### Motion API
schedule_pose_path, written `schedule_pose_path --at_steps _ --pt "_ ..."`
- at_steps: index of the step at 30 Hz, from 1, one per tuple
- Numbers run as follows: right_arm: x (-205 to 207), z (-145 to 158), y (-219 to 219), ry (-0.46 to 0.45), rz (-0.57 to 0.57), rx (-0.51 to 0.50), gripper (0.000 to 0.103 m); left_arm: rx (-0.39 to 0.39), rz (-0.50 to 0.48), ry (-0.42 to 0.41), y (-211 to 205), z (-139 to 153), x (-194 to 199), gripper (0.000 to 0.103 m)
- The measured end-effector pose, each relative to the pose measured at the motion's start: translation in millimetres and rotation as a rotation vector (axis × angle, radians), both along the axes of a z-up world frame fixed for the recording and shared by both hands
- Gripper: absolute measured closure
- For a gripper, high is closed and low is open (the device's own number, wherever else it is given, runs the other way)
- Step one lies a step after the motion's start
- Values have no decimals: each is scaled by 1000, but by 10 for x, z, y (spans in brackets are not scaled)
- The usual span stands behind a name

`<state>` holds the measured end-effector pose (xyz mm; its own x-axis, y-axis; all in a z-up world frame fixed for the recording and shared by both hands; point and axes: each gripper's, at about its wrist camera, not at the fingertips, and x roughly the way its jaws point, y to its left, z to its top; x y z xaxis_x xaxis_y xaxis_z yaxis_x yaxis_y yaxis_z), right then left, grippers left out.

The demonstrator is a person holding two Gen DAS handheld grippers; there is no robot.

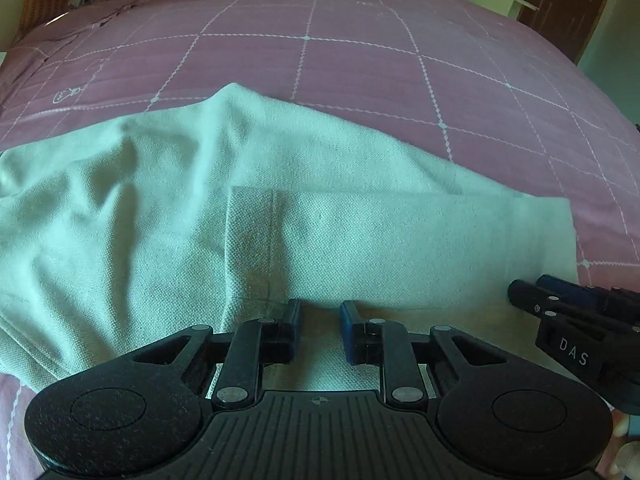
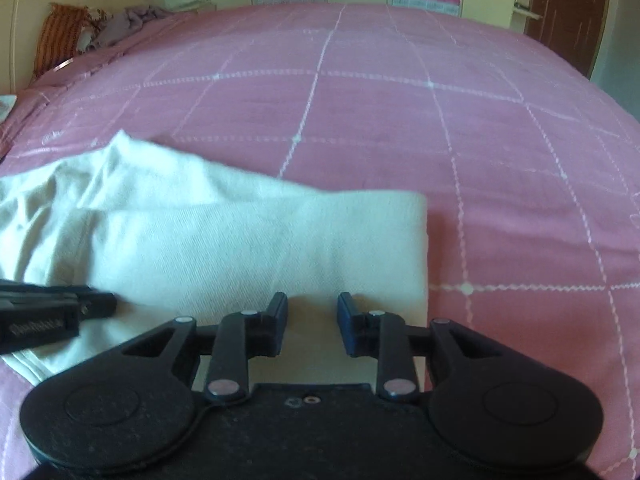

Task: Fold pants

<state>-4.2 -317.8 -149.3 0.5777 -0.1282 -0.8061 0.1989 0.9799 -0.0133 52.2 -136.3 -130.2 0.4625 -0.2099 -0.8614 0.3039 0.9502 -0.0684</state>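
Pale cream pants [image 1: 280, 216] lie partly folded on a pink bed [image 1: 360, 64]. One leg is laid back over the rest, with its hem near the middle and a fold edge at the right. My left gripper [image 1: 320, 312] is open just above the near edge of the cloth, with nothing between its jaws. My right gripper [image 2: 312, 312] is open over the near right corner of the pants [image 2: 248, 240], also empty. The right gripper shows at the right edge of the left wrist view [image 1: 532, 288]. The left one shows at the left edge of the right wrist view [image 2: 100, 300].
The pink quilted bedspread [image 2: 440, 140] with white grid lines stretches far beyond and right of the pants. An orange pillow [image 2: 60, 36] and grey clothes [image 2: 132, 20] lie at the far left. A brown door [image 2: 568, 8] stands at the far right.
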Motion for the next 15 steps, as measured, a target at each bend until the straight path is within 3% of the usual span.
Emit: schedule_pose_path --at_steps 4,15 --pt "-23 -29 72 -11 -3 -34 75 12 -11 -18 -18 -16 -52 81" --pt "-359 41 327 -42 40 18 72 21 -32 -35 26 -14 -204 81"
